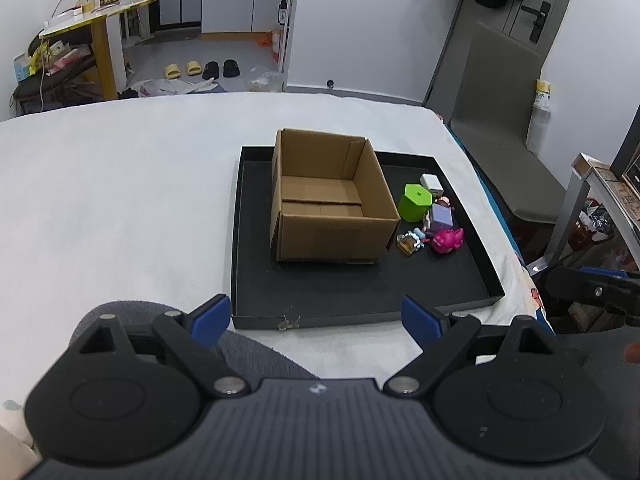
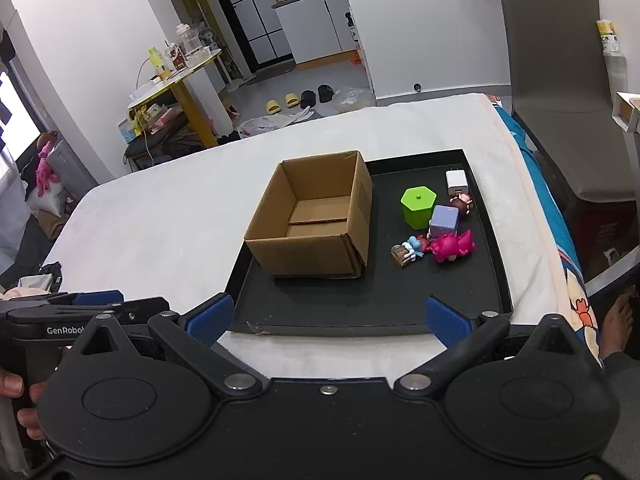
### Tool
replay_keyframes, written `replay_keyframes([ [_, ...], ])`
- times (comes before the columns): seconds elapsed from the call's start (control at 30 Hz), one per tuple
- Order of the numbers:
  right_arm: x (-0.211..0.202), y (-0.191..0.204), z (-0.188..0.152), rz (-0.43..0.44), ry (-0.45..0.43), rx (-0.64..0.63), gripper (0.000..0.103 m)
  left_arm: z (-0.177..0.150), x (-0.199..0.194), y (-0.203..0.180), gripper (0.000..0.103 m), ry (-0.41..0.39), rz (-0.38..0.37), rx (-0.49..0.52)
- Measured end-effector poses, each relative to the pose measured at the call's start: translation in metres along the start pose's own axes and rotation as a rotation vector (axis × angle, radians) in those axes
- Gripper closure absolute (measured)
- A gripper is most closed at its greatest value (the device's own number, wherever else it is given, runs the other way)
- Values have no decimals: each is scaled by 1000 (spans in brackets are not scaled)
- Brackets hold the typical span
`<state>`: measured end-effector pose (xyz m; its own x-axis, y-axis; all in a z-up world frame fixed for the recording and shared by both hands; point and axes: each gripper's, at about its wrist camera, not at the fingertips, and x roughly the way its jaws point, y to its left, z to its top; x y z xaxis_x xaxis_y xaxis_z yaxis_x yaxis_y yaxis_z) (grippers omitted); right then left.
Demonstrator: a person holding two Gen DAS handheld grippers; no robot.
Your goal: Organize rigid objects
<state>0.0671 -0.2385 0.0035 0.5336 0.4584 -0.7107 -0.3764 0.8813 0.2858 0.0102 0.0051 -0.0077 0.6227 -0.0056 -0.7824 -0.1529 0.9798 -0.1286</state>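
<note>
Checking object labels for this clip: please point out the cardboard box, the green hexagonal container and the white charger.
cardboard box (image 2: 316, 254): right wrist view, on its near outer wall.
green hexagonal container (image 2: 418, 199): right wrist view, on its top lid.
white charger (image 2: 456, 182): right wrist view, on its white body.

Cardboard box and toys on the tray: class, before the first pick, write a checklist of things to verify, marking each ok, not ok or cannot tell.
1. Cardboard box open on top, nothing inside: ok.
2. Box sits on the black tray: ok.
3. Toys loose, beside the box: green container, white charger, pink figure: ok.
4. Left gripper open, holding nothing: ok.
5. Right gripper open, holding nothing: ok.
6. Toys separated enough to grip singly: not ok, several touch.
</note>
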Motion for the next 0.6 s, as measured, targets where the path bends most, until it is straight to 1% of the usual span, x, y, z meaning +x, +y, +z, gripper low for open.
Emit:
replay_keyframes([
  [0.33, 4, -6, -5, -9, 21, 17, 0, 1, 0, 1, 12, 0, 4, -5],
  [0.6, 4, -5, -6, -9, 23, 13, 0, 3, -3, -2, 12, 1, 7, 9],
])
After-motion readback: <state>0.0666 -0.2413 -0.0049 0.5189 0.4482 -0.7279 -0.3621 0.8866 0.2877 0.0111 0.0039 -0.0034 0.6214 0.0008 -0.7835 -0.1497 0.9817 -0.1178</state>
